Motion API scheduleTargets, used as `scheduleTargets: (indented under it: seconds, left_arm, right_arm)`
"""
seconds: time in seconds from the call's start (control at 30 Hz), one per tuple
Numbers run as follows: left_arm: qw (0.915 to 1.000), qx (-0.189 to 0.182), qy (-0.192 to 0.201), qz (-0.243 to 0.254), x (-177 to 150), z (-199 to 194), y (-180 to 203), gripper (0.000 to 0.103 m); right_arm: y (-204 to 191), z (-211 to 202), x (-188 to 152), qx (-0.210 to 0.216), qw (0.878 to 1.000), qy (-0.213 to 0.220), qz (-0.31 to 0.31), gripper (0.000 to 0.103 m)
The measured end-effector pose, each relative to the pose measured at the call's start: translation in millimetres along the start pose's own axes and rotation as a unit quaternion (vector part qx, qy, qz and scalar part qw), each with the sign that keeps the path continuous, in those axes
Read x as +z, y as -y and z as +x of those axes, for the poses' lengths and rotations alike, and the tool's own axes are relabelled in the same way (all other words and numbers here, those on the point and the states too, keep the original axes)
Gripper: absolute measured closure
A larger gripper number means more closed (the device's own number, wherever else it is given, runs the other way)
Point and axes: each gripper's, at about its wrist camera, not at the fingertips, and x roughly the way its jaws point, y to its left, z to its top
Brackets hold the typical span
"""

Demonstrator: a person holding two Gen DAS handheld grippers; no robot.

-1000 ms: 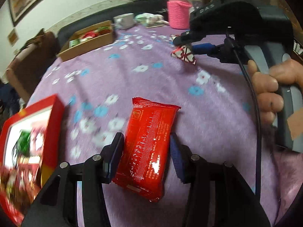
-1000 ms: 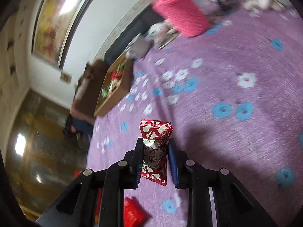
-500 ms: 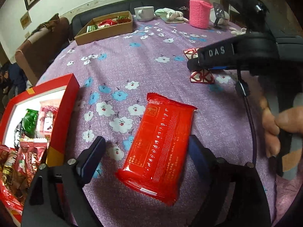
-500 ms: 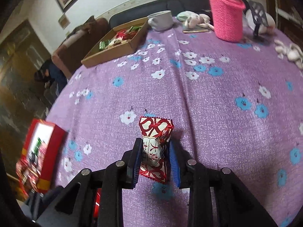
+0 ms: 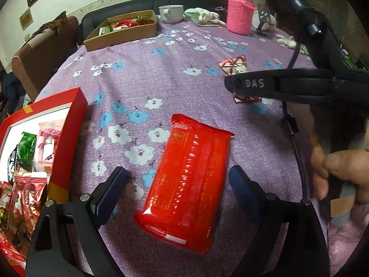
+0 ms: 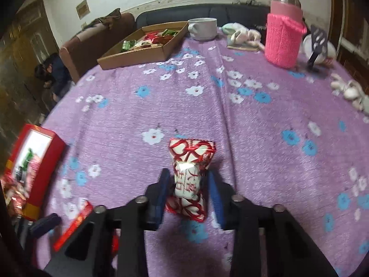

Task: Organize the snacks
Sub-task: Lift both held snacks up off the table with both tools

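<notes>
A flat red snack packet [image 5: 189, 180] lies on the purple flowered tablecloth [image 5: 161, 80]. My left gripper [image 5: 177, 184] is open, its blue-padded fingers spread on either side of the packet without touching it. My right gripper [image 6: 188, 191] is shut on a red-and-white wrapped candy [image 6: 189, 175] and holds it just above the cloth; in the left wrist view it shows at the right [image 5: 233, 85] with the candy's ends [image 5: 234, 65] sticking out. A red snack box [image 5: 39, 143] full of wrapped snacks stands at the left, also in the right wrist view [image 6: 32, 161].
A brown cardboard tray [image 6: 143, 46] of snacks sits at the far side, beside a grey mug [image 6: 203, 28]. A bottle in a pink knitted sleeve [image 6: 283, 39] stands far right, with crumpled cloths [image 6: 242, 34] between them. A sofa [image 6: 230, 11] lies beyond the table.
My left gripper opened and let go of the red packet, which now lies flat on the cloth. My right gripper swung level and towards the table's middle, still holding the candy.
</notes>
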Motion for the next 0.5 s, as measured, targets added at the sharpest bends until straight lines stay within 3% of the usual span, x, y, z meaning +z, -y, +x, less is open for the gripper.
scheduleTargets:
  seconds: [0.2, 0.23, 0.27, 0.3, 0.5]
  left_arm:
    - [0.9999, -0.011, -0.002, 0.004, 6.2, 4.5, 4.5, 0.014]
    - [0.9999, -0.014, 0.002, 0.005, 5.7, 2.9, 4.9, 0.025]
    - [0.9998, -0.014, 0.008, 0.007, 4.8, 0.1, 5.3, 0.045]
    - [0.9997, -0.017, 0.014, 0.011, 4.0, -2.5, 6.5, 0.055]
    - [0.9997, -0.012, 0.018, 0.015, -7.6, -13.6, 4.0, 0.058]
  right_arm:
    - [4.1, 2.9, 2.0, 0.003, 1.0, 0.004, 0.008, 0.073]
    - [4.2, 3.1, 1.8, 0.003, 1.0, 0.004, 0.008, 0.073]
    - [4.5, 3.1, 1.9, 0.004, 1.0, 0.005, 0.009, 0.074]
    - [5.0, 3.2, 2.0, 0.005, 1.0, 0.005, 0.011, 0.074]
    - [15.6, -4.3, 2.1, 0.043, 0.998, 0.015, 0.049, 0.077]
